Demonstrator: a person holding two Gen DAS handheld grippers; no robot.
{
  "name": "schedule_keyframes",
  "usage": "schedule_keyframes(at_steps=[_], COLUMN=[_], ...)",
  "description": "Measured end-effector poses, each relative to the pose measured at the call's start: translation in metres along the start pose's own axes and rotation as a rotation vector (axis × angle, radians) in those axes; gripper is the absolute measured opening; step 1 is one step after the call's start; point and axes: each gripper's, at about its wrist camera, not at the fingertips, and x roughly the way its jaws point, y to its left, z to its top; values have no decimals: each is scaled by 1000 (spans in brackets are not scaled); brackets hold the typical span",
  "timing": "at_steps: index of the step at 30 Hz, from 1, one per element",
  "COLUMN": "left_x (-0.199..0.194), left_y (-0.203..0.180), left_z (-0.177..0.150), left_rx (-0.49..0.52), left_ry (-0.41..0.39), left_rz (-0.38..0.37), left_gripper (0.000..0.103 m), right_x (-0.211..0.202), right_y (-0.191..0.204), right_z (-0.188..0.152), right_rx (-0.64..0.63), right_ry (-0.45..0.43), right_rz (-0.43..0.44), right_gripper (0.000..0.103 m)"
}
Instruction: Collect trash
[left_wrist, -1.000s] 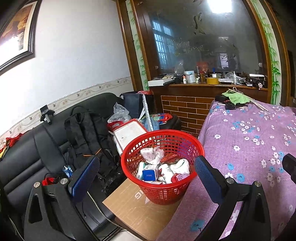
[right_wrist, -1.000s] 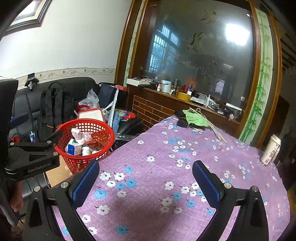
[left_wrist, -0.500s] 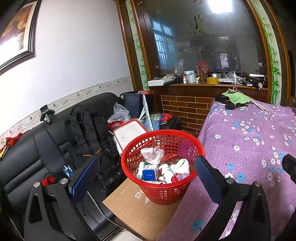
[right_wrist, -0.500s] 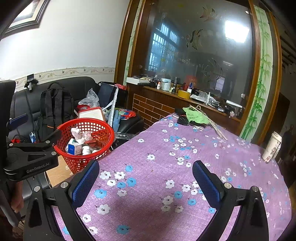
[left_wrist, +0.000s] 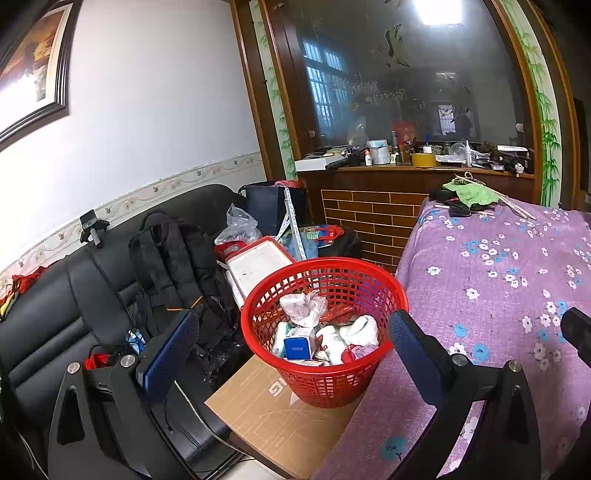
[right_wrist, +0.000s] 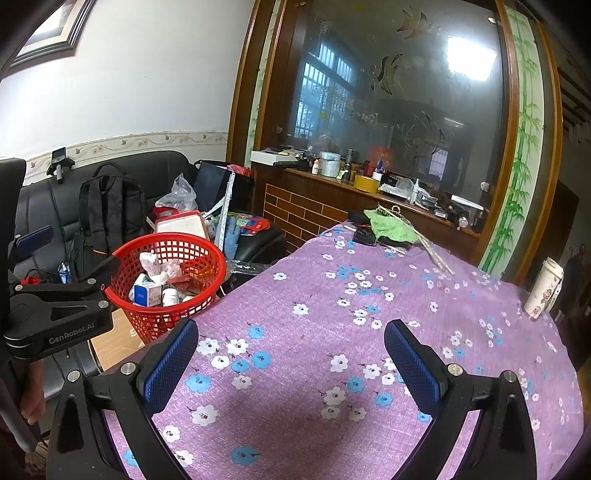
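A red mesh basket (left_wrist: 384, 291) stands on a cardboard sheet (left_wrist: 266, 417) beside the purple flowered table (left_wrist: 498, 273). Inside it lie crumpled white wrappers (left_wrist: 303, 306), a small blue-and-white box (left_wrist: 297, 343) and white bottles. My left gripper (left_wrist: 291, 350) hovers open just in front of the basket, nothing between its blue pads. In the right wrist view the same basket (right_wrist: 207, 258) sits at the left, and my right gripper (right_wrist: 291, 362) is open and empty over the tablecloth (right_wrist: 369, 295). The left gripper's black body (right_wrist: 55, 317) shows at the far left.
A black sofa (left_wrist: 48, 314) holds a black backpack (left_wrist: 173, 266), a white tray with a red rim (left_wrist: 258, 266), bags and clutter. A green cloth (right_wrist: 388, 225) and sticks lie at the table's far end. A white patterned cup (right_wrist: 545, 288) stands at the right edge.
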Motion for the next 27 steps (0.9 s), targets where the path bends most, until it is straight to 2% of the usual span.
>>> schedule_keyframes(at_steps=[27], left_x=[0], left_y=[-9], left_z=[-1], left_rx=[13], left_ry=[5], left_rz=[-22], left_gripper=[102], right_x=[6], right_y=[-6], right_z=[-5], right_rx=[16], right_ry=[25], right_rz=[-7], right_gripper=[102])
